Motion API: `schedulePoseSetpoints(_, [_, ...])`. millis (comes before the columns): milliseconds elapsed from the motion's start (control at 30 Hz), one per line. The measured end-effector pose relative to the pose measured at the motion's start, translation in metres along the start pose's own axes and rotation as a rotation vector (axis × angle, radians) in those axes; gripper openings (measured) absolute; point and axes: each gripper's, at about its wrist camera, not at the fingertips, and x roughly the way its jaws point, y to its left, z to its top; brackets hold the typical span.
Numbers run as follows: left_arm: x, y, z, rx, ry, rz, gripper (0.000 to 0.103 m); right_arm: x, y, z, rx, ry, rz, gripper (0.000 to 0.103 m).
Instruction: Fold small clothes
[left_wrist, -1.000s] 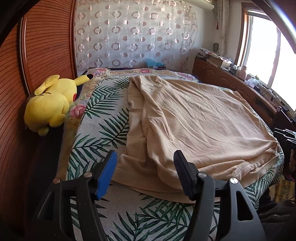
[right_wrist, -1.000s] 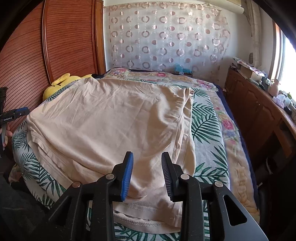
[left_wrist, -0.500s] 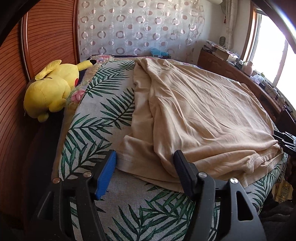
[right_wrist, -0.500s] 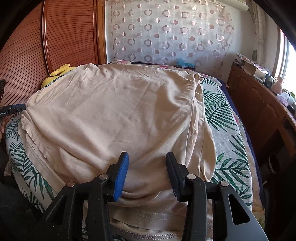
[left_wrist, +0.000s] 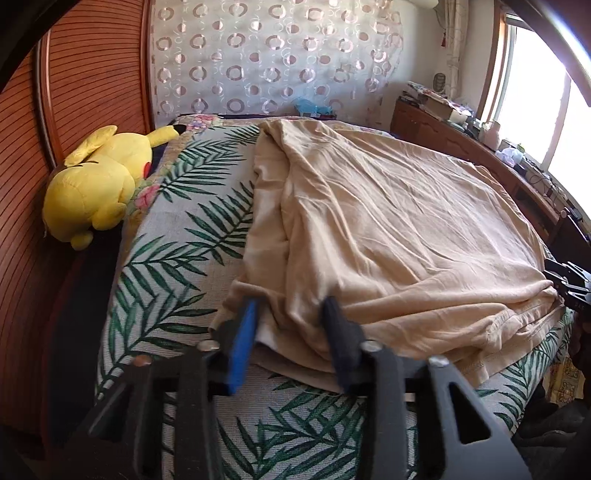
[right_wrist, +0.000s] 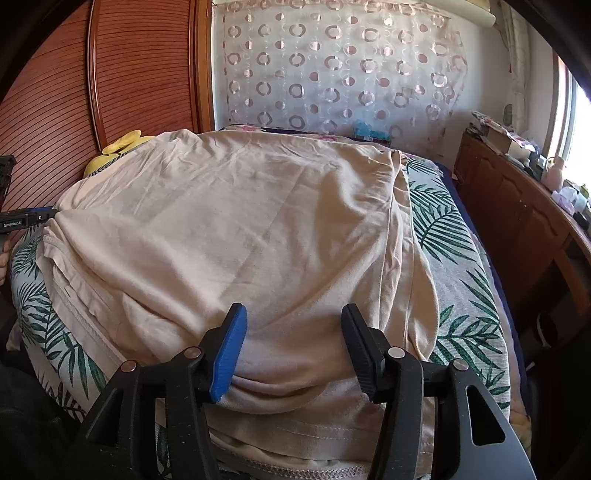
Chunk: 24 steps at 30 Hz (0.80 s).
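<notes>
A beige garment (left_wrist: 388, 229) lies spread over the bed, its side edges folded inward. My left gripper (left_wrist: 290, 314) is open, its fingers straddling the garment's near left corner, low on the cloth. In the right wrist view the same garment (right_wrist: 258, 229) fills the middle. My right gripper (right_wrist: 293, 328) is open, its fingers set wide over a raised fold at the near hem. The left gripper shows at the far left edge of the right wrist view (right_wrist: 22, 218).
The bed has a palm-leaf cover (left_wrist: 177, 236). A yellow plush toy (left_wrist: 99, 181) lies at the bed's left side by a wooden panel (left_wrist: 74, 85). A wooden cabinet (right_wrist: 524, 221) with clutter runs along the right, under a window.
Both grippers moved forward and down onto the garment's near corners. The right gripper's fingers opened wider. The left gripper's fingers have come closer together around the cloth.
</notes>
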Motion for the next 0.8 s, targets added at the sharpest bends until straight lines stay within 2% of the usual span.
schedulePoseSetpoints(67, [0.000, -0.004, 0.001, 0.009, -0.001, -0.023, 0.008, 0.000, 0.000, 0.000, 0.002, 0.001, 0.002, 0.058])
schedulePoseSetpoints(200, [-0.011, -0.023, 0.010, 0.043, -0.048, -0.071, 0.007, 0.000, 0.000, 0.000, 0.000, -0.002, 0.002, 0.059])
schedulePoseSetpoints(400, [-0.030, -0.064, 0.047, 0.100, -0.136, -0.167, 0.007, 0.001, 0.000, 0.001, 0.001, 0.005, 0.000, 0.059])
schedulePoseSetpoints(633, [-0.031, -0.120, 0.088, 0.217, -0.180, -0.266, 0.006, -0.003, -0.003, 0.002, 0.013, 0.014, 0.005, 0.059])
schedulePoseSetpoints(800, [-0.035, -0.170, 0.107, 0.291, -0.186, -0.375, 0.006, -0.012, -0.010, 0.003, 0.046, -0.003, 0.014, 0.059])
